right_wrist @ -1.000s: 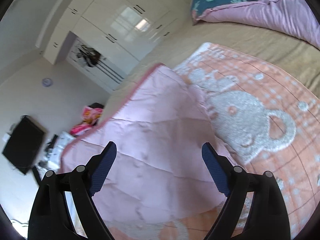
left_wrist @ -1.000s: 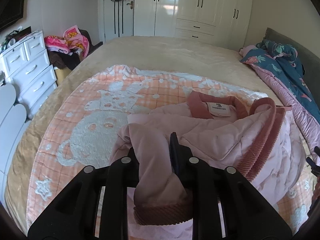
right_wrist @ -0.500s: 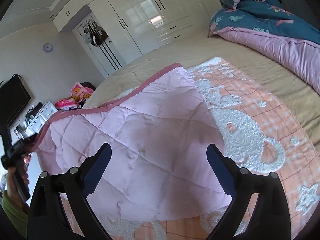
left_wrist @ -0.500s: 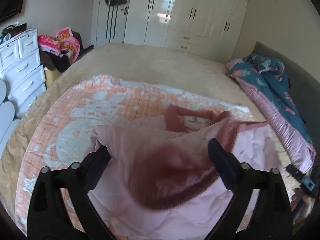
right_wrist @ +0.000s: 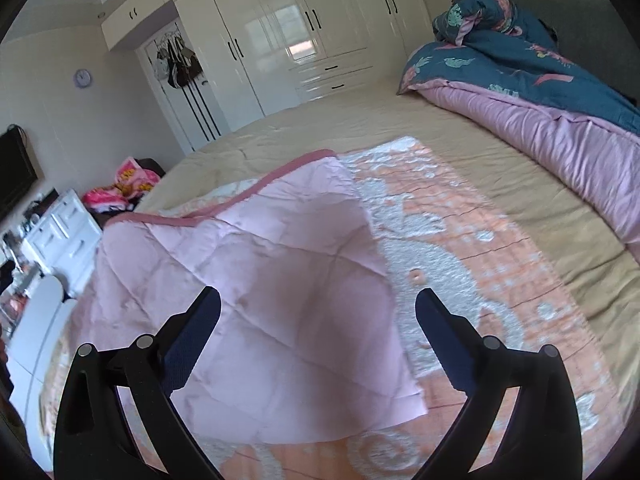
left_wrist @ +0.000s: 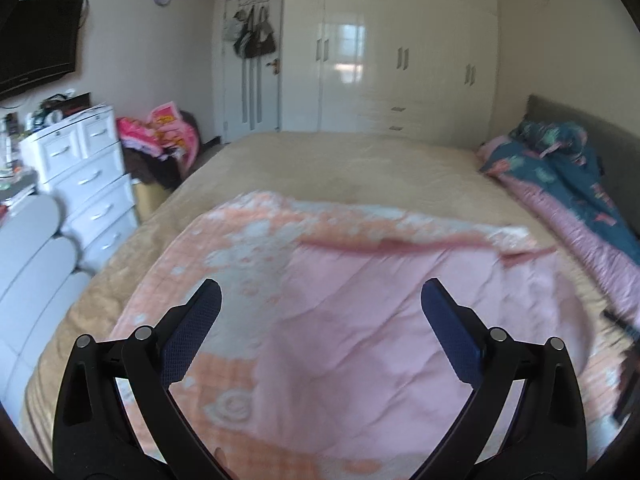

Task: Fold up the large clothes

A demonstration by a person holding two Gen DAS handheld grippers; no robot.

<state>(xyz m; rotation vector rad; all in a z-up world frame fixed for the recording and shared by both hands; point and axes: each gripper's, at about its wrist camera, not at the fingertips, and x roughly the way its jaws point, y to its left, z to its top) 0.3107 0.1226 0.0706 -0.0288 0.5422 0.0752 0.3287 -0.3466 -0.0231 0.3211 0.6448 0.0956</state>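
Note:
A pale pink quilted jacket with a darker pink ribbed edge lies folded flat on an orange-and-white blanket spread over the bed. My left gripper hovers above its near part. Its jaws are opening and stand wide, with nothing pressed between the pads. In the right wrist view the same jacket lies left of centre on the blanket. My right gripper is open over the jacket's near edge and holds nothing.
A teal-and-pink duvet is bunched along the right side by the grey headboard. White drawers and a pile of pink clothes stand left of the bed. White wardrobes line the far wall. A dark blurred object shows at the right edge.
My left gripper let go of the pink sleeve cuff, opened wide and drew back and up. The jacket dropped flat. The right wrist view rolled level and its jaws widened slightly.

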